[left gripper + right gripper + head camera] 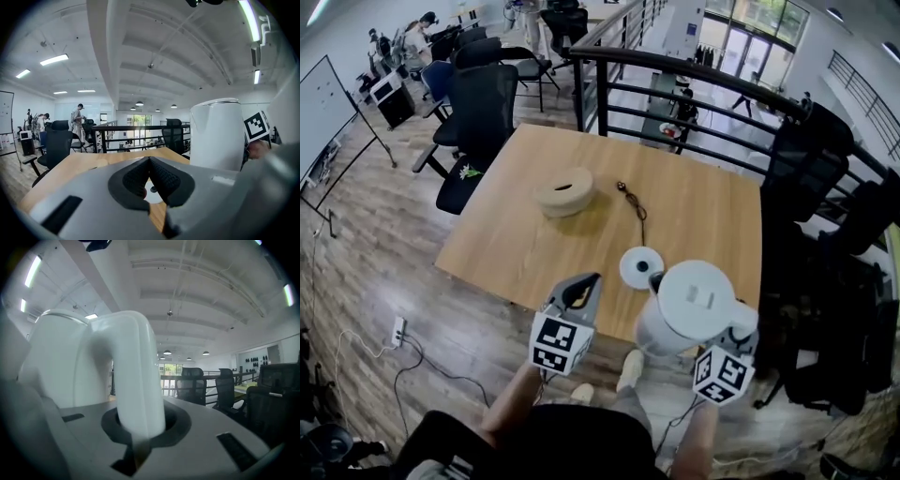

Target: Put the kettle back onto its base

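Right claw [140, 432]: clamped on the handle of the kettle [694, 300].
Kettle: held over the near edge of the tabletop [703, 216], toward its right corner.
Left claw [150, 174]: pads together, empty, at the near edge.
Base [640, 267]: just inside the near edge, between the claws, just beside the kettle.
Open room: bare wood beyond the base; cord [633, 204] and tan bowl [564, 192] lie farther in.

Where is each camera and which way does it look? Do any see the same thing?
Head view: on the person's head, looking down at the table; forearms, left gripper and right gripper show.
Left gripper view: rides the left gripper, facing across the table; shut jaws show.
Right gripper view: rides the right gripper, facing the kettle handle its jaws clamp.
Shared: all three see the kettle.
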Demonstrator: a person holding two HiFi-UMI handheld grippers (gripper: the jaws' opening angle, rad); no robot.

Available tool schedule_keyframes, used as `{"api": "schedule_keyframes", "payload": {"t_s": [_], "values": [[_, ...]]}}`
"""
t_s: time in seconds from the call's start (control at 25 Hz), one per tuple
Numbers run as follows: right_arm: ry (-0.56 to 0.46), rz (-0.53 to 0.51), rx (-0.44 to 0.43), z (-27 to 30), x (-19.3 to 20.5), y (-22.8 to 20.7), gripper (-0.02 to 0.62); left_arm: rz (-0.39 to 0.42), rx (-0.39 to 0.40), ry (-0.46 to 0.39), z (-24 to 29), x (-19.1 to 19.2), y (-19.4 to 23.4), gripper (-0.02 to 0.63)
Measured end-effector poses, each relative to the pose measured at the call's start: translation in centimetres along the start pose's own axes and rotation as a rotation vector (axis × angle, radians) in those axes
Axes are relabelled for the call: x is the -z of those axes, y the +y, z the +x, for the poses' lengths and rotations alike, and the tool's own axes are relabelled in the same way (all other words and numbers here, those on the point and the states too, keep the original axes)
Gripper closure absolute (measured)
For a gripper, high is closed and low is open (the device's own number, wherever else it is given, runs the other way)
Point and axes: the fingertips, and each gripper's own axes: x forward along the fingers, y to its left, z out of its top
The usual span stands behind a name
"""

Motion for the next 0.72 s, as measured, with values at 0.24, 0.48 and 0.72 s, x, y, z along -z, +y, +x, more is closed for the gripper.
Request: {"api": "schedule_keyframes", "payload": {"t_s": [0.24,0.48,0.72], "values": [[-0.050,-0.011,-0.074,5.6,-0.2,0.3,0.566,-0.025,-0.073,0.008,3.1,0.3,1.4,0.609],[-0.063,0.002,-0.156,10.7,1.0,1.8,0.567,-0.052,-0.141,0.032,5.2,1.5,3.0,0.609],[-0.071,0.000,-0.223,15.6,2.3,4.2,0.566,-0.082,-0.199,0.053,7.1,3.1,4.7,0.609]]}}
